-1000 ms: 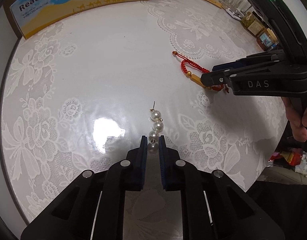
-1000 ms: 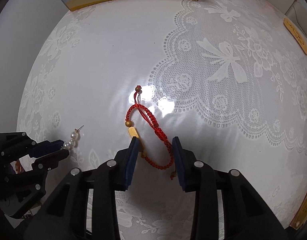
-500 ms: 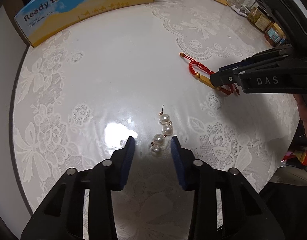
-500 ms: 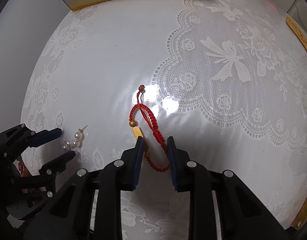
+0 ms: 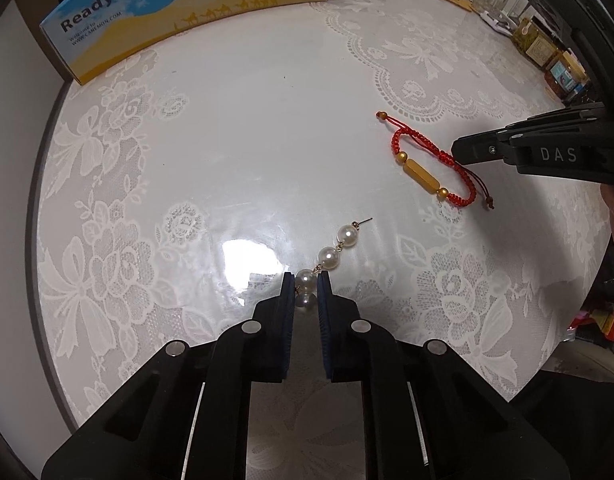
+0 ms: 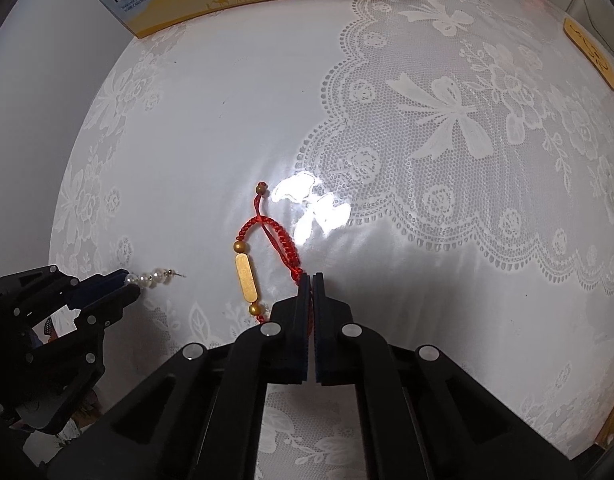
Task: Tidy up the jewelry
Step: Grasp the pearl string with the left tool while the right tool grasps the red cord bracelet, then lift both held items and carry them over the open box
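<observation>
So on my left gripper (image 5: 306,290) the two pads are pinched in on the near end of the pearl earring (image 5: 327,258): the two nearest pearls sit right between the jaws, the other two pearls and the little gold post stick out ahead and to the right, lying on the lace tablecloth (image 5: 235,128). From the right wrist view I can see that same earring (image 6: 155,276) poking out of the left tool's tips.

My right gripper (image 6: 311,280) has its jaws squeezed nearly together, clamped on the red cord side of the red bracelet (image 6: 267,248). The gold bar bead and its round gold beads lie just left of the jaws, flat on the cloth, and the loop runs away from me to a small knot bead.

A blue-and-yellow box (image 5: 187,12) stands at the far table edge.
</observation>
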Action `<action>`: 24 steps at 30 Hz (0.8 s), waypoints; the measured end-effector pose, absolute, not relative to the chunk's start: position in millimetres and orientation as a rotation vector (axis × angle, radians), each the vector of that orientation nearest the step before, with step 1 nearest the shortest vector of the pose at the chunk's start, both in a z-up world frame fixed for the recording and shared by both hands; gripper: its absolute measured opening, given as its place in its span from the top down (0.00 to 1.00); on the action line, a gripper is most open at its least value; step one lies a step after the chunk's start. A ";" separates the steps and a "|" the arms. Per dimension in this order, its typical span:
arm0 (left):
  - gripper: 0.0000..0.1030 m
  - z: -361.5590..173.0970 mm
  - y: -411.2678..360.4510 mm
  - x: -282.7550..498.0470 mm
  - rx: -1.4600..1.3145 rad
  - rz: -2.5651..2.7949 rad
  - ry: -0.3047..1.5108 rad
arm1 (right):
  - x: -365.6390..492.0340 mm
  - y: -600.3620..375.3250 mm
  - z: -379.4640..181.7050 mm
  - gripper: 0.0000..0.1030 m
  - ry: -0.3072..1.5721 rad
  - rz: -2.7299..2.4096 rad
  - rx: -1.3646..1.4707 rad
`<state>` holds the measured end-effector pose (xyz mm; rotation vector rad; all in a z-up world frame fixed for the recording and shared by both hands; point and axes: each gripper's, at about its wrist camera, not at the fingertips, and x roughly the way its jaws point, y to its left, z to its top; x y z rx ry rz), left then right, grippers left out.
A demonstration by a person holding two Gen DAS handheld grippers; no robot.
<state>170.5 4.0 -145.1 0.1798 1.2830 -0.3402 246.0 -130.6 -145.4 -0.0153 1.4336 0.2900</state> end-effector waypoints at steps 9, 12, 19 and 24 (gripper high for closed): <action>0.90 -140.3 10.7 171.8 0.167 -0.326 1.284 | 246.2 -142.7 -141.3 0.97 1.443 0.275 -0.007; 0.90 -141.7 11.0 171.0 0.165 -0.322 1.288 | 245.4 -140.3 -142.1 0.92 1.440 0.271 -0.020; 0.90 -143.6 11.5 169.3 0.160 -0.323 1.294 | 250.2 -127.2 -146.8 0.73 1.430 0.253 -0.067; 0.90 -142.7 12.6 169.6 0.150 -0.322 1.293 | 251.6 -124.3 -137.4 0.72 1.400 0.270 -0.048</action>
